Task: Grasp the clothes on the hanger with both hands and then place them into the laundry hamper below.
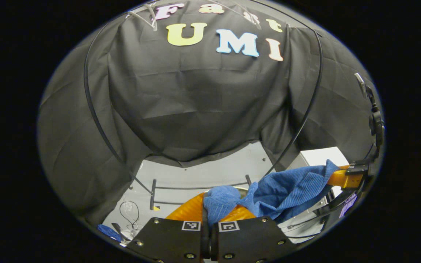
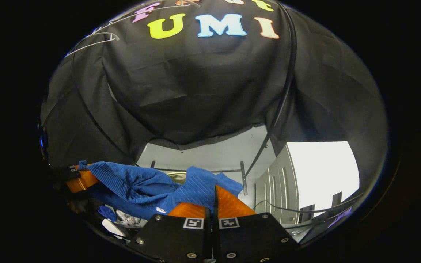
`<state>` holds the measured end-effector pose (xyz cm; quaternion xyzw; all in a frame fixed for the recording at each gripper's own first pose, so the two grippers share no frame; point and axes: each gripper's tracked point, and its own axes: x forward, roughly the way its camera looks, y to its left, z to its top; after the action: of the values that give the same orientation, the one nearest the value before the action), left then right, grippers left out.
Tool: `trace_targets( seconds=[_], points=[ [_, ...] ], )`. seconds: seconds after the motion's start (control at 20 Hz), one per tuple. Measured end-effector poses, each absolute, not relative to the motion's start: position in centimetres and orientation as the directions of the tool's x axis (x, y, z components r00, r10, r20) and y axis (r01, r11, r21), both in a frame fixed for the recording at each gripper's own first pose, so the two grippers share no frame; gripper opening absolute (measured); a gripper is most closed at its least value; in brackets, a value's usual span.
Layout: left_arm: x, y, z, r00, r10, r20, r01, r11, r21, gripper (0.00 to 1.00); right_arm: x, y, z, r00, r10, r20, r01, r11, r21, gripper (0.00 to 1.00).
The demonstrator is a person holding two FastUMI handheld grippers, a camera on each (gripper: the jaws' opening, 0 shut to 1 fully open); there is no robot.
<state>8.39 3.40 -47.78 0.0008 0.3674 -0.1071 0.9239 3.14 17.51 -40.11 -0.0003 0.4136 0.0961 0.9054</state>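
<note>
**Blue garment held between both grippers, hamper drop to come**

While the ribbed blue knitted garment (image 1: 287,190) hangs stretched between the two tools, the task looks to be in its carrying step: the cloth is off the thin white wire hangers (image 1: 148,16) that show high up against the black cloth wall, and it has not yet gone into a hamper. In the left gripper view the left gripper (image 1: 217,210) has its fingers drawn close together with a bunched corner of the garment pinched between them, so it is clenched on the cloth. From there the fabric runs to the right gripper (image 1: 342,179), seen farther off at the right edge, where the other end is caught.

In the right gripper view the right gripper (image 2: 214,204) likewise has its fingers nearly closed, the blue fabric gathered over and between them; I judge it to be clamped on the garment. The left gripper (image 2: 80,179) shows at the far left holding the opposite end.

A black metal rack frame (image 1: 196,188) stands on the pale floor beyond. I cannot make out the hamper with certainty. The next move, as I judge it, calls for lowering both hands together over the hamper, then opening both sets of fingers.
</note>
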Motion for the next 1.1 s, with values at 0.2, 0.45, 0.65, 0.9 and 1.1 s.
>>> trace_targets(
  seconds=[0.2,0.45,0.65,0.9,1.1],
  points=[
    [8.2,3.5,-51.0,0.671,-0.199,-0.714,0.201,0.976,-0.083,0.03,2.7,17.1,-42.0,0.602,0.157,-0.783,-0.146,0.986,0.086,0.00],
    [8.1,4.2,-52.5,0.657,-0.209,-0.724,0.231,0.971,-0.070,0.03,2.3,17.1,-43.4,0.572,0.144,-0.807,-0.144,0.987,0.073,0.01],
    [7.9,4.5,-52.6,0.648,-0.210,-0.732,0.234,0.970,-0.072,0.01,2.2,16.9,-43.6,0.551,0.139,-0.823,-0.143,0.987,0.070,0.02],
    [7.2,4.6,-53.3,0.619,-0.221,-0.753,0.247,0.966,-0.080,0.04,2.0,16.9,-44.0,0.524,0.131,-0.842,-0.147,0.987,0.062,0.03],
    [6.7,5.0,-54.0,0.600,-0.239,-0.763,0.292,0.954,-0.069,0.01,1.5,17.3,-44.3,0.491,0.136,-0.860,-0.165,0.984,0.062,0.06]
  ],
)
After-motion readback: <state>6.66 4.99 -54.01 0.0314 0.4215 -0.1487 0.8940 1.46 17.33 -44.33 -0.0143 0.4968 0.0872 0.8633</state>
